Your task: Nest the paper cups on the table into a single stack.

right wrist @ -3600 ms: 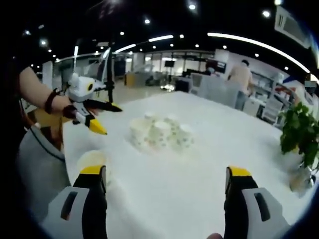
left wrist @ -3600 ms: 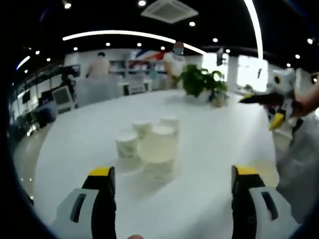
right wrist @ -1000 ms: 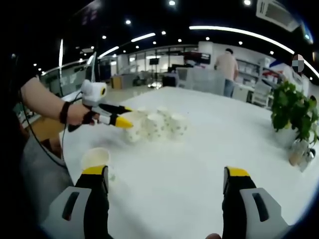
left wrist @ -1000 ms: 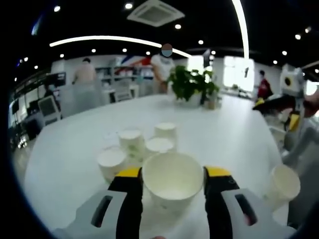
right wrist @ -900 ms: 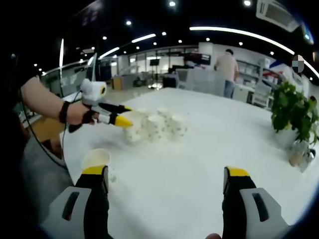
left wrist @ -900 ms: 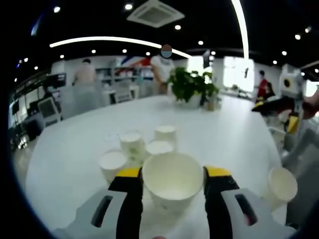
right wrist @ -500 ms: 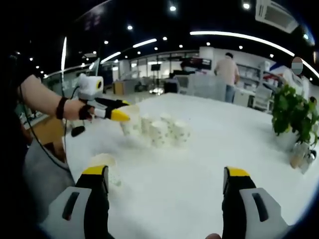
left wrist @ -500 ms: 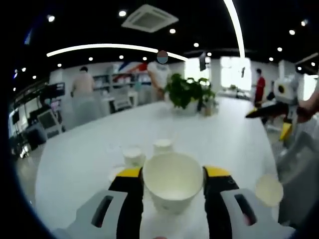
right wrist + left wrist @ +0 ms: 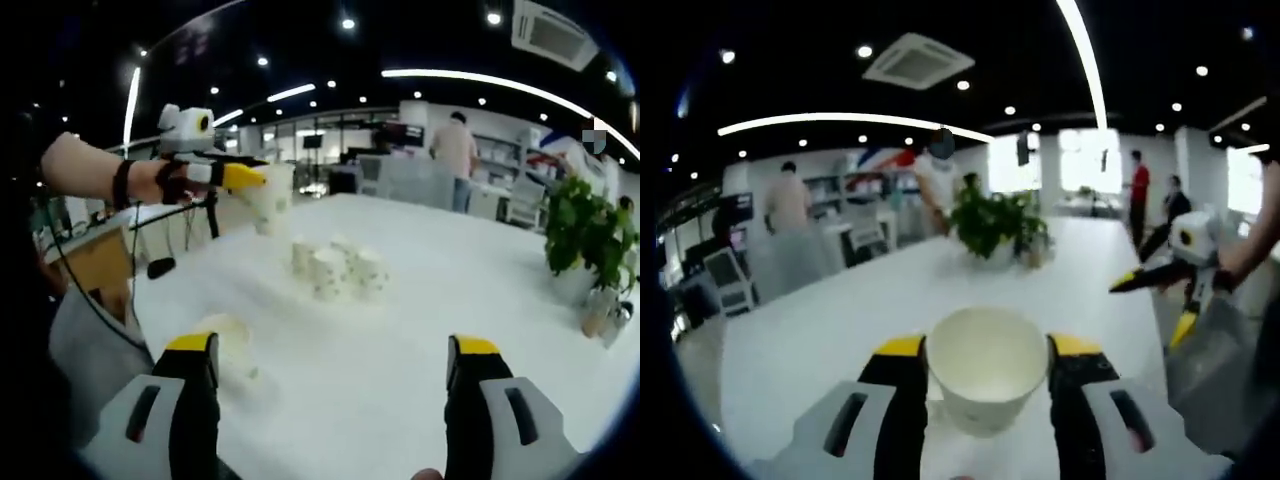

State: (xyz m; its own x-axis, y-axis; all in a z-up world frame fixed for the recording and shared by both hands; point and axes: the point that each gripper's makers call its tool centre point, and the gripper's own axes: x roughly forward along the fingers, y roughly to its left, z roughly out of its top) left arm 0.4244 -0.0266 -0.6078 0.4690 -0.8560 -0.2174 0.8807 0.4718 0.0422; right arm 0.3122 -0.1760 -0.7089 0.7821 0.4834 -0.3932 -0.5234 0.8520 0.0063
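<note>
Left claw [image 9: 985, 350] clenching paper cup [image 9: 986, 365], holding it aloft above table [image 9: 480, 290]. Right claw [image 9: 330, 350] released, hovering empty. Cup cluster [image 9: 335, 268] standing mid-table; lone cup [image 9: 228, 340] nearer right claw. Advice: keep held cup upright, centring over target rim before lowering.

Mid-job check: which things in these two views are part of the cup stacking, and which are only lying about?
Part of the job:
- held cup in the left gripper
- cluster of cups on the table
- lone cup near the right gripper, which is open

Lying about:
- potted plant
- small pot by the plant
</note>
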